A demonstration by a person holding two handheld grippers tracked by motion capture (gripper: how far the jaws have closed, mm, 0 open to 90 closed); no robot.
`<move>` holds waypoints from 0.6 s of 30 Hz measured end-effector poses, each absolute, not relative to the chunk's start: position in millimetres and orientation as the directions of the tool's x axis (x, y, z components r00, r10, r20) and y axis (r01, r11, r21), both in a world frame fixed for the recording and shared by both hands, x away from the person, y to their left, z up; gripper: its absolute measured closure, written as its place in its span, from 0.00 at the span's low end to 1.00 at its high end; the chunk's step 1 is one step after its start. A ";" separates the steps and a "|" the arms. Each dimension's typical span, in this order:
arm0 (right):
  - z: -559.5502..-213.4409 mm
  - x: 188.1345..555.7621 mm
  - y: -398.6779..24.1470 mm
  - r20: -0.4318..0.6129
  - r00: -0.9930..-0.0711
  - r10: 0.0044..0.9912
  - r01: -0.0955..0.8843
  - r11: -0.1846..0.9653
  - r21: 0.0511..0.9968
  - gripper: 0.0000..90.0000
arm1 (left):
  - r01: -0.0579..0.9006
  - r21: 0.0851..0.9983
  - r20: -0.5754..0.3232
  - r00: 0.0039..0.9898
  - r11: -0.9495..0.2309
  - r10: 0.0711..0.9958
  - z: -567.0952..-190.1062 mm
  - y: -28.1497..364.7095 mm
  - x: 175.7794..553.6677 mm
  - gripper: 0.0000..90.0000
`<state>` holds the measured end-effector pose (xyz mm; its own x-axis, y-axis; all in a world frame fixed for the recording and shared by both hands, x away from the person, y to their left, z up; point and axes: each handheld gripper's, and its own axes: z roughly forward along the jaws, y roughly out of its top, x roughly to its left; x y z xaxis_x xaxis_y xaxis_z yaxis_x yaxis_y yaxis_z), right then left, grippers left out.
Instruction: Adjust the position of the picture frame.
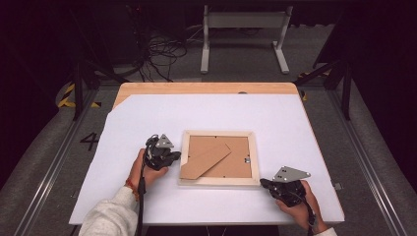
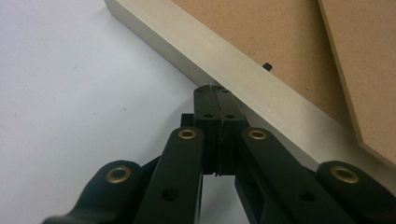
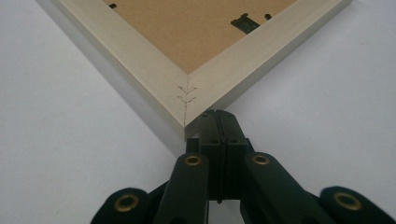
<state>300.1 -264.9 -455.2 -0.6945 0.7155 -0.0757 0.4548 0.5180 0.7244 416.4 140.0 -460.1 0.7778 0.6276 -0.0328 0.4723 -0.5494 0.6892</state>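
A pale wooden picture frame [image 1: 218,180] lies face down on the white table sheet [image 1: 255,113], its brown backing board [image 1: 236,152] up. A loose brown stand flap [image 1: 204,161] rests slanted across the backing. My left gripper [image 1: 177,156] is shut with nothing held, its tips against the frame's left edge [image 2: 243,79]; the closed tips [image 2: 214,91] touch the wood. My right gripper [image 1: 263,183] is shut too, its tips [image 3: 217,114] at the frame's near right corner [image 3: 187,95]. A small black clip [image 3: 245,22] sits on the backing.
The wooden tabletop [image 1: 206,88] shows beyond the sheet's far edge. On the floor behind stand a white metal table base [image 1: 243,34] and a tangle of cables [image 1: 162,49]. Bare sheet lies around the frame on all sides.
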 end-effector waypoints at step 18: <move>-456.0 301.3 -265.1 -0.032 -0.721 0.692 0.456 0.508 0.731 1.00 | 0.474 0.692 -0.018 0.765 -0.544 0.644 -460.0 137.3 417.9 0.97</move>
<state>301.3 -265.1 -456.0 -0.7209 0.6924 -0.0319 0.4559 0.5083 0.7306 417.9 137.3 -460.0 0.7649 0.6439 -0.0183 0.4743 -0.5437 0.6925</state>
